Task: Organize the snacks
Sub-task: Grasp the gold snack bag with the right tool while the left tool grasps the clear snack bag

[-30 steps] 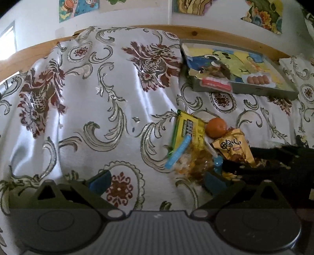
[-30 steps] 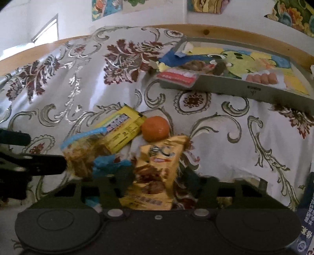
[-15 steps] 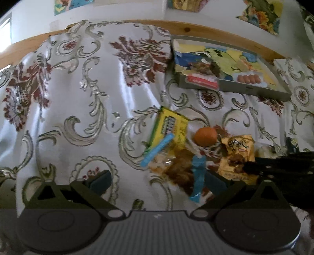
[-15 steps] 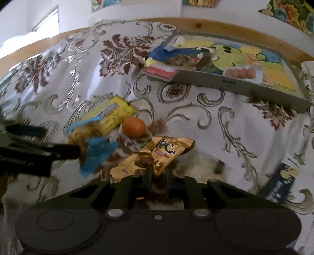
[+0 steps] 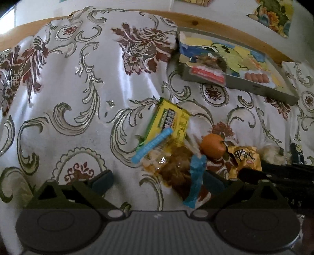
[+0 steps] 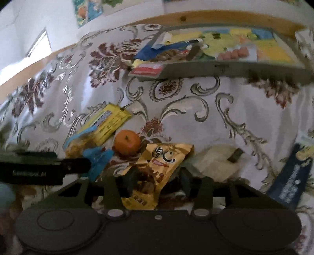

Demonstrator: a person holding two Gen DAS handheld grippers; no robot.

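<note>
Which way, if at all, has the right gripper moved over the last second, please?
Yes. In the left wrist view the right gripper has drawn back to the right. Its tip was almost directly below the tangerine and is now clearly off to its right.

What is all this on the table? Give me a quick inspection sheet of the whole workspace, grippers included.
Surface: floral tablecloth, rumpled.
Job's things: yellow packet, clear bag with blue seal, orange, gold snack bag; tray already holding snacks.
Clutter: dark blue packet and white wrapper at right.
Grippers: left gripper open, the clear bag between its fingers; right gripper open around the gold snack bag.
Cables: nothing seen.
Surroundings: wooden rail, pictures on wall.
</note>
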